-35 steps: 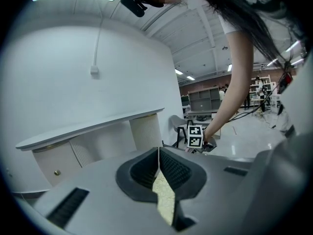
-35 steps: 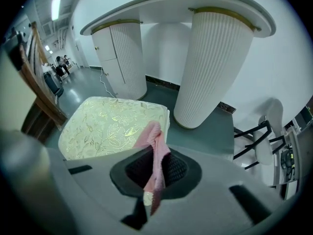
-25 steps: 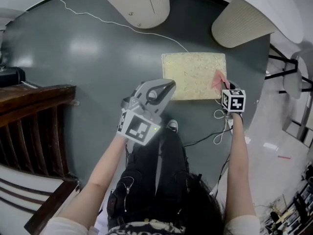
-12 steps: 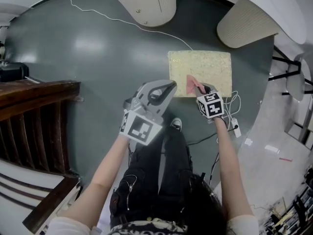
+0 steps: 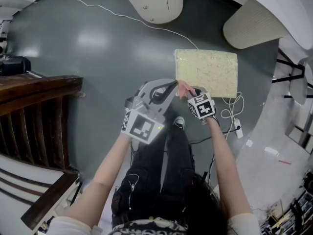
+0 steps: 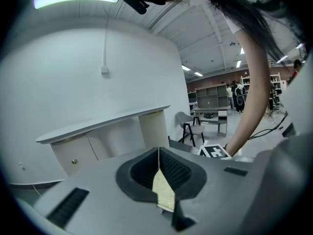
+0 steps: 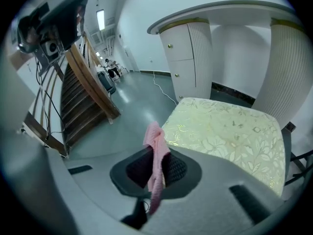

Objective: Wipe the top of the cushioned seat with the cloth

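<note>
The cushioned seat (image 5: 208, 71), pale yellow with a flower pattern, stands low on the grey floor; in the right gripper view the seat (image 7: 230, 131) fills the right half. My right gripper (image 5: 188, 91) hovers at the seat's near left corner, shut on a pink cloth (image 5: 184, 87). In its own view the cloth (image 7: 156, 155) hangs from the right gripper (image 7: 157, 153), just left of the seat's edge. My left gripper (image 5: 168, 86) is held up beside it, shut with nothing in it; in its own view the left gripper (image 6: 159, 153) shows only a yellow sliver past its jaws.
A wooden stair railing (image 5: 39, 111) runs along the left. White ribbed desk pedestals (image 5: 156, 1) (image 5: 254, 26) stand beyond the seat. A white cable (image 5: 122, 16) crosses the floor, and a power strip with cords (image 5: 234, 119) lies right of the seat. The person's shoe (image 5: 178, 124) is below the grippers.
My right gripper carried the pink cloth leftward along the seat's near edge, from its right corner to its left corner. The left gripper stayed roughly where it was.
</note>
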`<state>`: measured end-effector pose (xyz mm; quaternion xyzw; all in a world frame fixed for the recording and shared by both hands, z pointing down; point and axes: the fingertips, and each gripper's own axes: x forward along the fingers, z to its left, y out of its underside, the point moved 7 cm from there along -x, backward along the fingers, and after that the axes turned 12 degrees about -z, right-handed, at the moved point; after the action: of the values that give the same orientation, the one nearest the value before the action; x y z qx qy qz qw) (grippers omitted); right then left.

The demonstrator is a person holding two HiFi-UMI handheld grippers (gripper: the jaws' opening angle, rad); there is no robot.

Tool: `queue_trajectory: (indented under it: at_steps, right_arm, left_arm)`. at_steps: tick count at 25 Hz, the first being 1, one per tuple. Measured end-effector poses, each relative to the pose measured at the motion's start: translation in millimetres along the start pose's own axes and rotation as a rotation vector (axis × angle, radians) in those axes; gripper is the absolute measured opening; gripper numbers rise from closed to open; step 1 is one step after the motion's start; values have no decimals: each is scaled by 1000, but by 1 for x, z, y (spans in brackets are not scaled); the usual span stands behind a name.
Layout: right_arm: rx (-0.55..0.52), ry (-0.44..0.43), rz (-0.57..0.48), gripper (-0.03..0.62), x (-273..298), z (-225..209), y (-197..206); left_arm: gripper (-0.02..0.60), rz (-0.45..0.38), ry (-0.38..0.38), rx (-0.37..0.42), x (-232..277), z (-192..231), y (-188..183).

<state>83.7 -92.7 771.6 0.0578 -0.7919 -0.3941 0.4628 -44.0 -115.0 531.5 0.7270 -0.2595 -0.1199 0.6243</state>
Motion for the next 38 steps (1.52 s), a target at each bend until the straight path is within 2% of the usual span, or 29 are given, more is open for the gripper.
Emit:
queue_trajectory:
  at_steps: [7, 18, 24, 29, 38]
  right_arm:
    - [-3, 62, 60, 12, -11, -31, 17]
    - [130, 323, 81, 12, -86, -137, 50]
    - [205, 440, 93, 12, -125, -179, 75]
    - [259, 510, 94, 12, -150, -197, 90]
    - [305, 561, 91, 12, -170, -206, 108]
  left_arm:
    - [8, 7, 2, -12, -2, 4, 5]
    - [8, 0, 71, -30, 32, -8, 4]
    - [8, 4, 104, -26, 46, -14, 3]
    - [8, 8, 140, -22, 54, -22, 1]
    - [8, -3, 188, -18, 73, -36, -3]
